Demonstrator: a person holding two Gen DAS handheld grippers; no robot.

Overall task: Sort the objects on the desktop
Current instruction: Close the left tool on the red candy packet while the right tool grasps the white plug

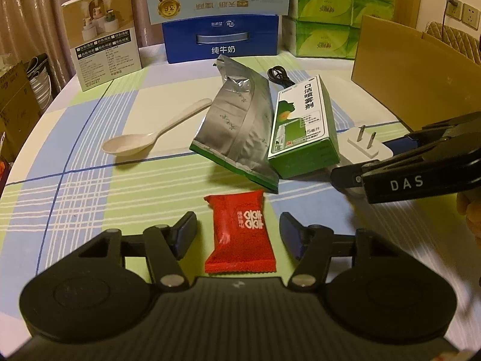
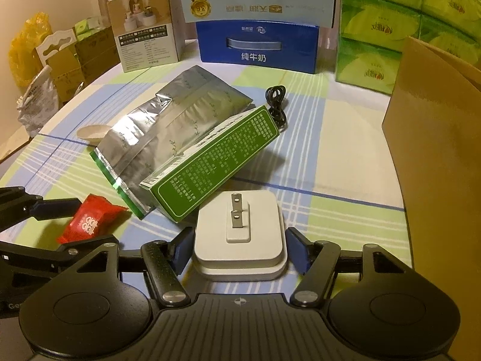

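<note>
Left gripper [image 1: 237,234] open astride the red candy packet [image 1: 239,234], lengthwise lower centre; right gripper [image 2: 239,248] brackets the white charger [image 2: 240,225], pads apparently not pressing.

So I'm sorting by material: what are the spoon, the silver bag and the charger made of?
Spoon: probably matte cream plastic, no glare. Silver bag: likely foil laminate, creased and shiny. Charger: smooth white plastic with metal prongs.

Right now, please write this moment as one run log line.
left tool: open around red candy packet | right tool: open around white charger | neither lifted
</note>
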